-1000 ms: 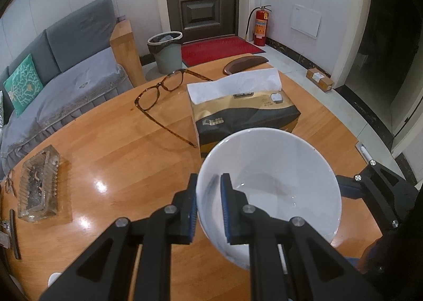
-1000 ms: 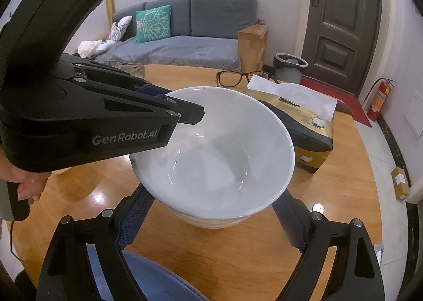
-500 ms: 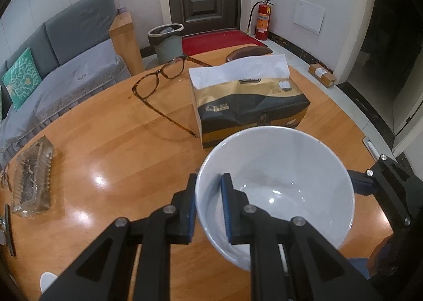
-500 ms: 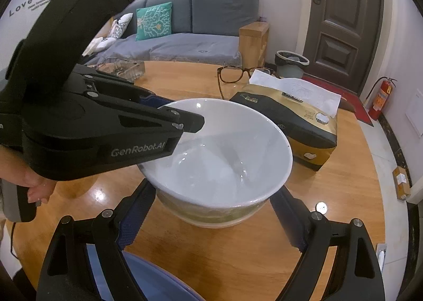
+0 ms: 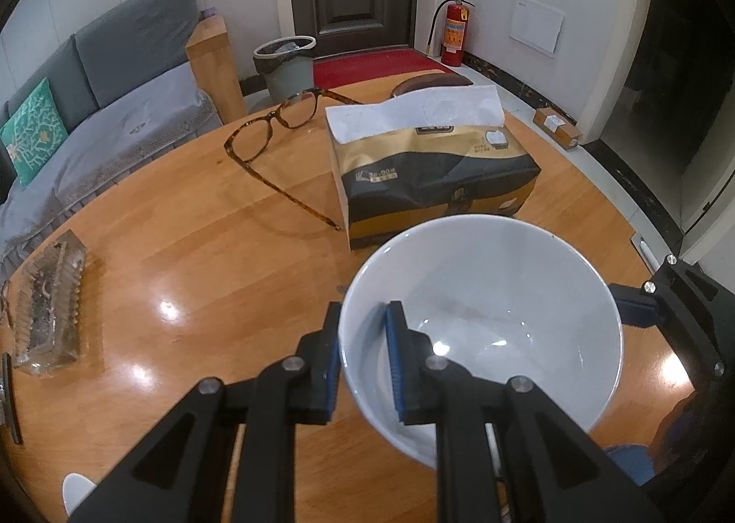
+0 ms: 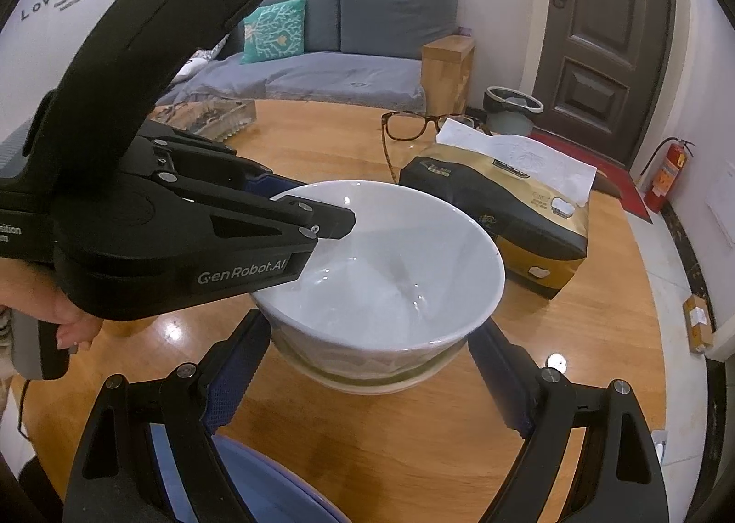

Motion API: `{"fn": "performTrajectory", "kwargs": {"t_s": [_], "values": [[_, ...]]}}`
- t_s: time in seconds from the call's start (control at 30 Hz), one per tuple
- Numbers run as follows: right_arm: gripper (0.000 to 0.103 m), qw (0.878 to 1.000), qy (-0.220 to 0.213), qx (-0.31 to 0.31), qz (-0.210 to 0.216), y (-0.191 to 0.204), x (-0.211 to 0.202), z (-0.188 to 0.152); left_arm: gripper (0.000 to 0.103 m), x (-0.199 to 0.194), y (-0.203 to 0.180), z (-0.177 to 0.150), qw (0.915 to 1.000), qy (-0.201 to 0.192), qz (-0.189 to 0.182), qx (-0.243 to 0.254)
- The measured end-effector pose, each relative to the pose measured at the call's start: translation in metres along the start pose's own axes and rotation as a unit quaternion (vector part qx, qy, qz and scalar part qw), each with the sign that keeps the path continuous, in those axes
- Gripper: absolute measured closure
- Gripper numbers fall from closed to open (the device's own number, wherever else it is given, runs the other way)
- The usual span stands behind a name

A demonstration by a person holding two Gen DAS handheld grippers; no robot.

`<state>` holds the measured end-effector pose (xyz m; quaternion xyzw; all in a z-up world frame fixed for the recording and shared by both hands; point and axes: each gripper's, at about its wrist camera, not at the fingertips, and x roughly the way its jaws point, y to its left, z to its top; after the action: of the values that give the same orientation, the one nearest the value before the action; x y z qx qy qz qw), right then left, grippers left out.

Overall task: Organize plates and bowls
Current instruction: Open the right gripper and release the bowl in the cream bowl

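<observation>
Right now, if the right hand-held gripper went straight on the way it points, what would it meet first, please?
Probably the white bowl, nested in a lower bowl, which sits between the right hand-held gripper's open fingers; depth is unclear.

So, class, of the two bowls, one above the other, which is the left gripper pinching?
The upper white bowl: the left gripper clamps its rim, one finger inside. The patterned bowl sits beneath it.

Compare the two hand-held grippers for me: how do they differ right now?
The left hand-held gripper is pinched shut on the white bowl's rim; the right hand-held gripper stands wide open, straddling the bowl and gripping nothing. Both are black with blue pads.
</observation>
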<state>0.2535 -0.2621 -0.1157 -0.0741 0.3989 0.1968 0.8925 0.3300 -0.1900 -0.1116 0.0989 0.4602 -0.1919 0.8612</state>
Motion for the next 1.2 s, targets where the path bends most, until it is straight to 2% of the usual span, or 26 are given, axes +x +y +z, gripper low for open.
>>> {"fn": "performTrajectory", "kwargs": {"t_s": [0.53,0.73,0.93,1.2], "values": [[0.019,0.999,0.001,0.017,0.031,-0.009,-0.008,-0.008,0.088,0.015,0.006,-0.009,0.9998,0.016,-0.011,-0.001],[0.019,0.999,0.015,0.03,0.039,-0.014,-0.002,-0.013,0.087,0.02,0.006,-0.011,0.9997,0.019,-0.013,-0.001],[0.018,0.997,0.016,0.034,0.066,-0.017,0.004,-0.015,0.087,0.02,0.007,-0.012,0.9996,0.019,-0.021,-0.006],[0.015,0.998,0.003,0.005,0.059,-0.009,0.002,-0.012,0.084,0.017,0.011,-0.016,0.9995,0.024,-0.022,-0.004]]}}
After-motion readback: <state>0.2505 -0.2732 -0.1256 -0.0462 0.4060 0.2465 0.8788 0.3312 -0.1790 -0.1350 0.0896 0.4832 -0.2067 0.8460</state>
